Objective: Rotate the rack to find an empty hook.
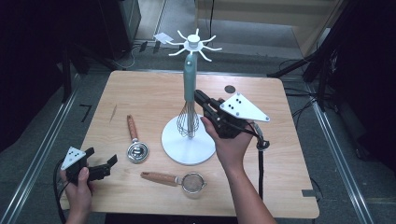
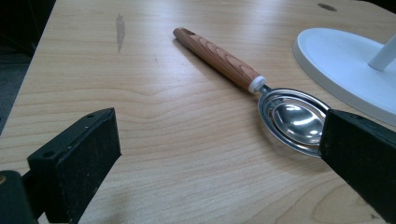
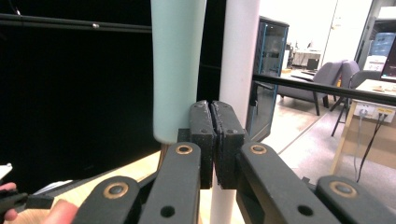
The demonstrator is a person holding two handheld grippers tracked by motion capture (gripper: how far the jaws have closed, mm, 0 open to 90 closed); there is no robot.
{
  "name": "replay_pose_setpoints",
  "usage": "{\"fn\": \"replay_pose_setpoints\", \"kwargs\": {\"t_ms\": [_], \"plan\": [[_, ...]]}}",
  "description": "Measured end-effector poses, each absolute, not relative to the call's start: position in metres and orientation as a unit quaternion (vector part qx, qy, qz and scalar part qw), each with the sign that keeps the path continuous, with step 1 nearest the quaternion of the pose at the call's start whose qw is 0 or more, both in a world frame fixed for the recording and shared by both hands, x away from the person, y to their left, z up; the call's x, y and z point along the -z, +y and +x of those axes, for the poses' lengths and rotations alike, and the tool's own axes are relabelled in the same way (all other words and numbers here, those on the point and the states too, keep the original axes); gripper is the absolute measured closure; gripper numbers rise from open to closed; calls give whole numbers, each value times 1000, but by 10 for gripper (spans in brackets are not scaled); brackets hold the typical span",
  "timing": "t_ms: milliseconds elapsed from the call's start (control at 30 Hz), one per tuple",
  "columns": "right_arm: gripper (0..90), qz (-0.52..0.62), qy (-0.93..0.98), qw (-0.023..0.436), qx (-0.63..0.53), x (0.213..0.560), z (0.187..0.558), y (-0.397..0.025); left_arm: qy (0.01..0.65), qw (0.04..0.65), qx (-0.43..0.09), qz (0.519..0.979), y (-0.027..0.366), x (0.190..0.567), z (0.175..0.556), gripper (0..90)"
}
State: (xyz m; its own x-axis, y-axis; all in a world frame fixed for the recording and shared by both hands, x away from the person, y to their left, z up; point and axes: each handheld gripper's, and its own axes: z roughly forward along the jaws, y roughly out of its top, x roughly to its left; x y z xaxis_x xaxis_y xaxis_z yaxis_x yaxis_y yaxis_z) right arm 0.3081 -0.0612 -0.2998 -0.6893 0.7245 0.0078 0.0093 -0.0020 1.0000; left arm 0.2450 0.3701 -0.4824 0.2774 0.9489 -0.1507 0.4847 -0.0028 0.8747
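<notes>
The right gripper (image 1: 201, 100), jaws pressed together on nothing, sits beside the hanging whisk (image 1: 188, 100). A bump could knock it off. The left gripper (image 1: 105, 164) waits wide open.

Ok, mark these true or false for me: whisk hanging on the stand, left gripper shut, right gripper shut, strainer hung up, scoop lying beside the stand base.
1. The pale green-handled wire whisk hangs from the white hook stand. True.
2. The left gripper is shut. False: its jaws stand wide apart.
3. The right gripper is shut. True.
4. The wooden-handled mesh strainer hangs up. False: it lies on the table.
5. The wooden-handled steel scoop lies beside the stand base. True.
</notes>
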Motion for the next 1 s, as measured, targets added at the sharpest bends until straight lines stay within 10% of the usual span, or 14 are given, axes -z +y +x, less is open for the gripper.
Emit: {"fn": "replay_pose_setpoints", "kwargs": {"t_ms": [1000], "plan": [[679, 319, 759, 227, -521, 393, 293, -109, 541, 450, -259, 662, 369, 483, 245, 0]]}}
